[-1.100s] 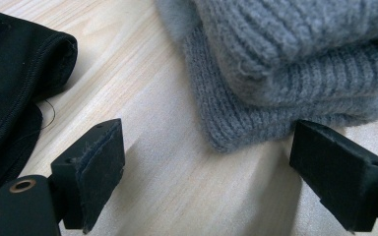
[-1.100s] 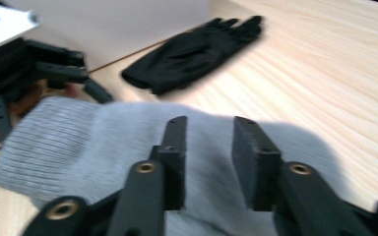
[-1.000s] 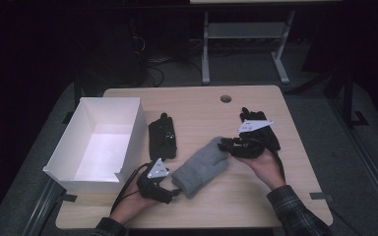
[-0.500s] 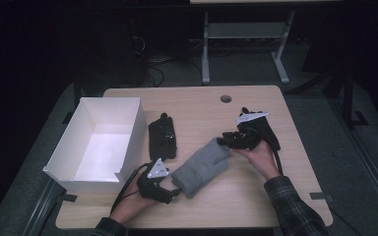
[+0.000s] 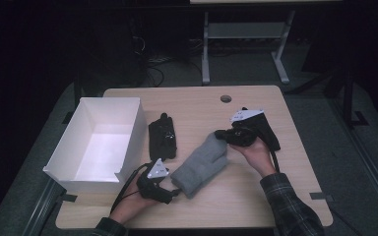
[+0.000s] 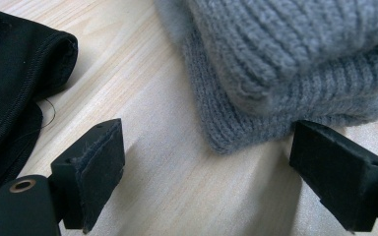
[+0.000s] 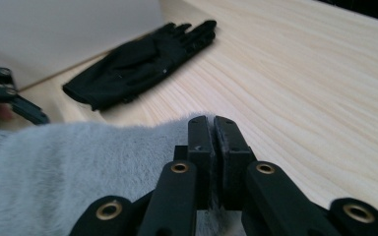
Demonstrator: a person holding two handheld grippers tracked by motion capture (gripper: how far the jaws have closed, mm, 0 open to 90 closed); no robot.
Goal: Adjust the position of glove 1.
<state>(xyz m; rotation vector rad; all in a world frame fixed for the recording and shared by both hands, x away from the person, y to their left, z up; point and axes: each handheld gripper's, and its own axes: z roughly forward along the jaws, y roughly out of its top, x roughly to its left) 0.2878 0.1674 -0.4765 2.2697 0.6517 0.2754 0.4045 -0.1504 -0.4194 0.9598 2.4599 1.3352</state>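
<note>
At frame centre, the right gripper (image 5: 222, 134) has just closed its jaws, pinching the grey mitten (image 5: 201, 163) at its tip. The left gripper (image 5: 176, 191) stands wide open at the cuff, holding nothing; lifting can begin.

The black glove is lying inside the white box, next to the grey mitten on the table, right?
Not quite. The black glove is not inside the white box; it lies flat on the table, between the box and the grey mitten. The high view shows this. It does lie next to the mitten, as you said.
</note>
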